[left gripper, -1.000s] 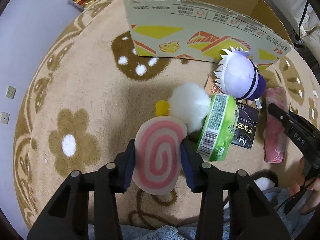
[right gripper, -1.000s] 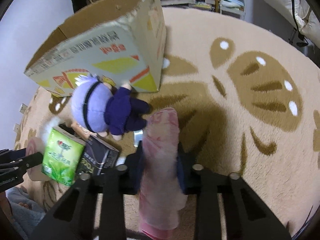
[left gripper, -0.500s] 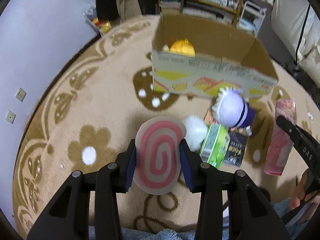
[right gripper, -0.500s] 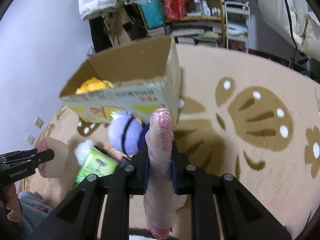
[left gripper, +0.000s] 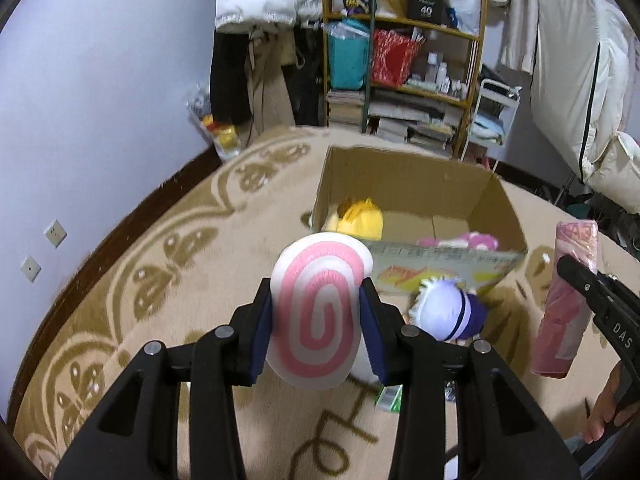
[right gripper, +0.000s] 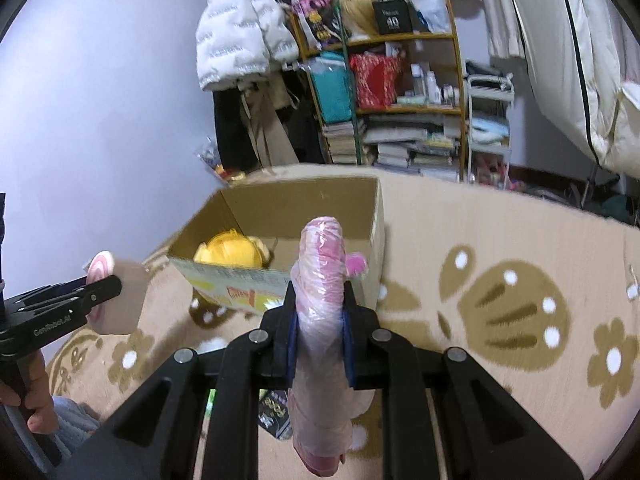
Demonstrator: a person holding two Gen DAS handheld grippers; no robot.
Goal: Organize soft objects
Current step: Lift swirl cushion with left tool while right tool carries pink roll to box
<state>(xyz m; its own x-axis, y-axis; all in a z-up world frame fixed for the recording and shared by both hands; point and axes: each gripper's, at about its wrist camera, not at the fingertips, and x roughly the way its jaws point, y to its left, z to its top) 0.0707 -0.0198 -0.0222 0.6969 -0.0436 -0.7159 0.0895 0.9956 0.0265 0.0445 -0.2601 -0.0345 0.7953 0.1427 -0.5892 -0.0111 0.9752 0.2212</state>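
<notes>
Two soft things are in our grips at once: the left gripper (left gripper: 318, 334) is clamped on a round cushion with a pink-and-white spiral face (left gripper: 318, 316), and the right gripper (right gripper: 320, 334) is pinched narrow around a long pink roll in clear plastic wrap (right gripper: 322, 304). Both hang above the beige patterned rug (left gripper: 168, 280), short of the open brown cardboard box (left gripper: 404, 192). To do this step well, we judge that we should carry each piece over the near printed wall, clear of its rim, and let go only once it is above the bare floor of the box, beside the yellow plush (left gripper: 362, 218) and the pink plush (left gripper: 474, 240) already inside. The roll sags below our fingers, so its tail may catch the wall. Much is hidden: the cushion covers the rug ahead, only the head of the purple-and-white doll (left gripper: 450, 316) shows, and the green packet (left gripper: 390, 396) is mostly covered.
</notes>
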